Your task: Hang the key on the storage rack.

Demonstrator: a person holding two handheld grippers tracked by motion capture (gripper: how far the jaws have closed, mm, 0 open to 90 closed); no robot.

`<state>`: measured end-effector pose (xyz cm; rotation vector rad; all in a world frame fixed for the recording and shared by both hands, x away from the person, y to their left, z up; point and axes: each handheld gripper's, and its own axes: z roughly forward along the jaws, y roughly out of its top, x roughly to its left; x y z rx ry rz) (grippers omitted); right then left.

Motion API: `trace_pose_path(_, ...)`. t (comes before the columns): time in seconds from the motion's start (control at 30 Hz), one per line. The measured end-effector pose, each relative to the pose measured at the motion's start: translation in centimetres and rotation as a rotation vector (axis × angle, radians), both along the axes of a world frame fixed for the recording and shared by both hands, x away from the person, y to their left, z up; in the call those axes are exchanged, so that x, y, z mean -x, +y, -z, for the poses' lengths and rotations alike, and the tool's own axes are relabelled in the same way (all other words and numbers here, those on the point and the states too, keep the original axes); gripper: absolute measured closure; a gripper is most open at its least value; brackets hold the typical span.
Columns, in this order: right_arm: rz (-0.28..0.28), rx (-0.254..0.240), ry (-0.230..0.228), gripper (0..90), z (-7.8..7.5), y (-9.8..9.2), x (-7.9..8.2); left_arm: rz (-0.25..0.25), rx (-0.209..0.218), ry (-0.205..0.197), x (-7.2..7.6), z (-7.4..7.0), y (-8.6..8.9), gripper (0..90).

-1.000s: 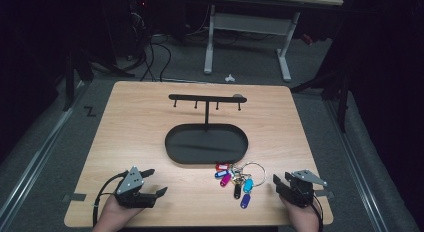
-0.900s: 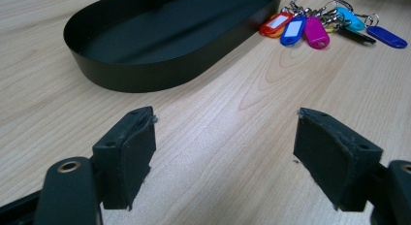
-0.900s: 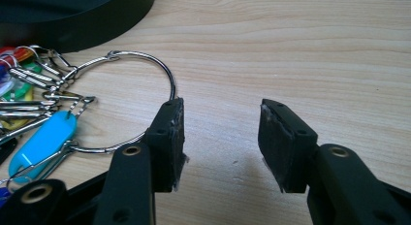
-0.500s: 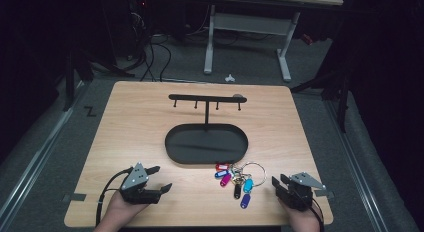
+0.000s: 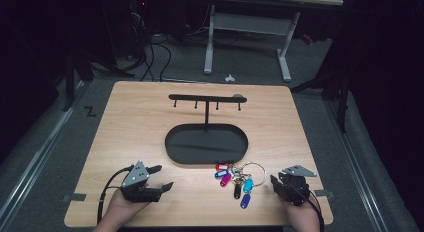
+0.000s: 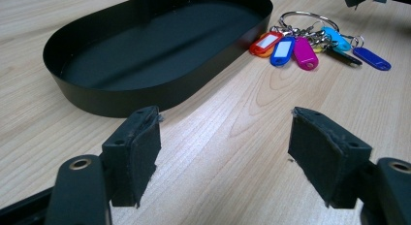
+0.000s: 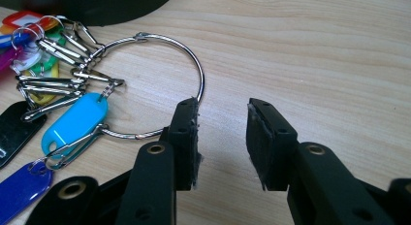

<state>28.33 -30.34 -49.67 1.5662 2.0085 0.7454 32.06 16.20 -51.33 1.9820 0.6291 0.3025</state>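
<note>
The right gripper (image 7: 222,137), jaws half spread and just narrowing on bare table, sits beside the key ring (image 7: 160,84). It looks light, floppy with its tags (image 7: 72,123), slippery: best pinched on the wire loop. The left gripper (image 6: 225,152), wide open, has edged toward the tray (image 6: 160,50) beyond.

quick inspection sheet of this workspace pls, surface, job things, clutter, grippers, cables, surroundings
surface: wooden table, tape bits at its near corners
job's things: key ring with coloured tags flat beside black oval tray of hook stand
clutter: nothing seen
grippers: left gripper open, nothing between the fingers; right gripper has been closing, gap remains, ring outside its left finger
cables: one trails from each gripper; more on floor behind
surroundings: dark room, white desk frame beyond
</note>
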Motion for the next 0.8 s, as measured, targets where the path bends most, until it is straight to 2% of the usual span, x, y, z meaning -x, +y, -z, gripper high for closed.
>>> trace_pose_path(0.17,-0.02,0.009,0.027,62.7,-0.3,0.7,-0.7,0.0,-0.003,0.001,0.3,0.0,0.2,28.0)
trace_pose_path(0.3,-0.067,0.044,0.038,55.4,-0.8,1.4,-1.4,-0.012,0.0,0.004,0.4,0.1,0.6,28.4)
trace_pose_path(0.4,-0.105,0.071,0.05,53.4,-1.4,1.9,-1.9,-0.018,-0.003,0.005,0.6,0.1,0.7,28.5)
trace_pose_path(0.5,-0.129,0.075,0.052,52.2,-1.8,2.2,-2.2,-0.021,-0.013,0.005,0.8,0.2,0.9,28.5)
trace_pose_path(0.53,-0.136,0.058,0.048,51.8,-1.8,2.4,-2.3,-0.031,-0.03,0.002,1.1,0.3,1.4,28.5)
trace_pose_path(0.6,-0.155,0.055,0.053,51.1,-1.8,2.6,-2.5,-0.041,-0.036,0.0,1.3,0.4,1.8,28.6)
trace_pose_path(0.63,-0.165,0.057,0.058,50.9,-1.7,2.8,-2.6,-0.065,-0.031,0.0,1.6,0.4,2.6,28.6)
trace_pose_path(0.8,-0.209,0.084,0.066,48.7,-1.8,3.4,-3.4,-0.119,-0.02,-0.003,2.3,0.3,4.2,28.7)
